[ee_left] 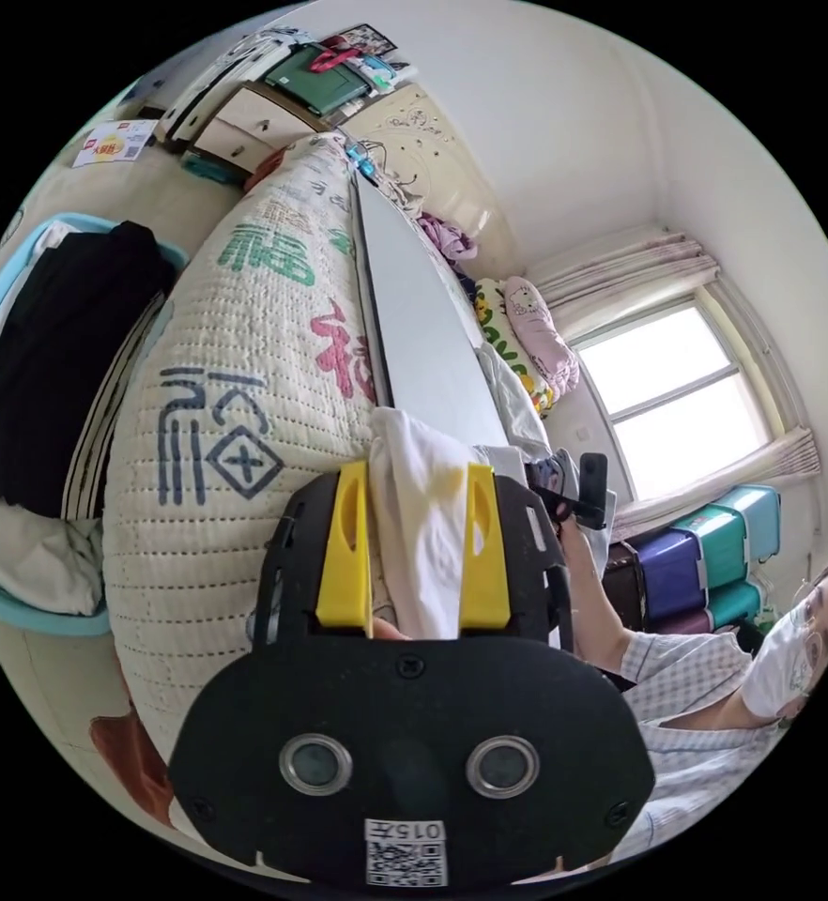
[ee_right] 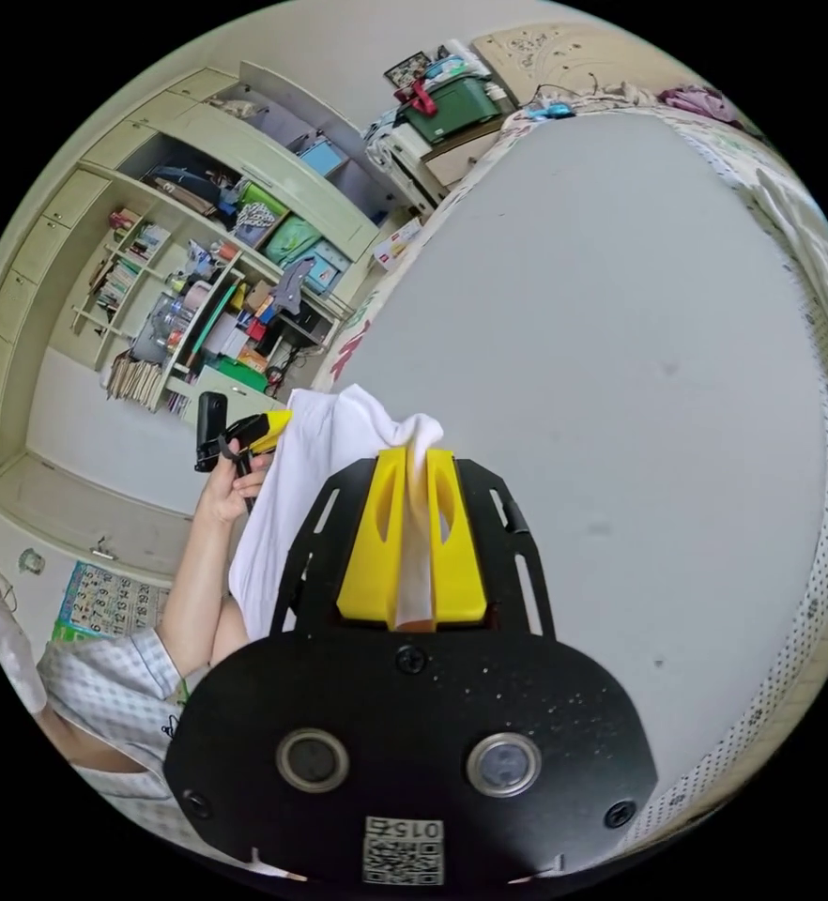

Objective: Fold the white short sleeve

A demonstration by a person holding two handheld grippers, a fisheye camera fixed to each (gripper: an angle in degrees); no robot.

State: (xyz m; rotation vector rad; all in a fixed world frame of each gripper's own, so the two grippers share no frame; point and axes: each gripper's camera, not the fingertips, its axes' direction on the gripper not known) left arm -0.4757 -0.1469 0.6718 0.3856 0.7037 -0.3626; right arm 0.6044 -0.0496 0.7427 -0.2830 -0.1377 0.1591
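I found both the left gripper (ee_left: 416, 474) and right gripper (ee_right: 416, 462) clamped on the white short sleeve (ee_right: 325, 469), held above the grey board (ee_right: 602, 375).

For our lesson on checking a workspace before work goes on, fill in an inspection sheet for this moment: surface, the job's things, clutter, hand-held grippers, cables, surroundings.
Surface: smooth grey sheet spread over a bed with a quilted printed cover.
Job's things: white short-sleeve cotton garment, lifted off the bed and hanging between both hand-held grippers.
Clutter: crumpled pale cloth at the sheet's far edge; pink soft pillow.
Grippers: left hand-held gripper, yellow jaws shut on the garment; right hand-held gripper, the same.
Cables: nothing seen.
Surroundings: crowded pale-green shelving unit; bright curtained window; stacked coloured plastic boxes.
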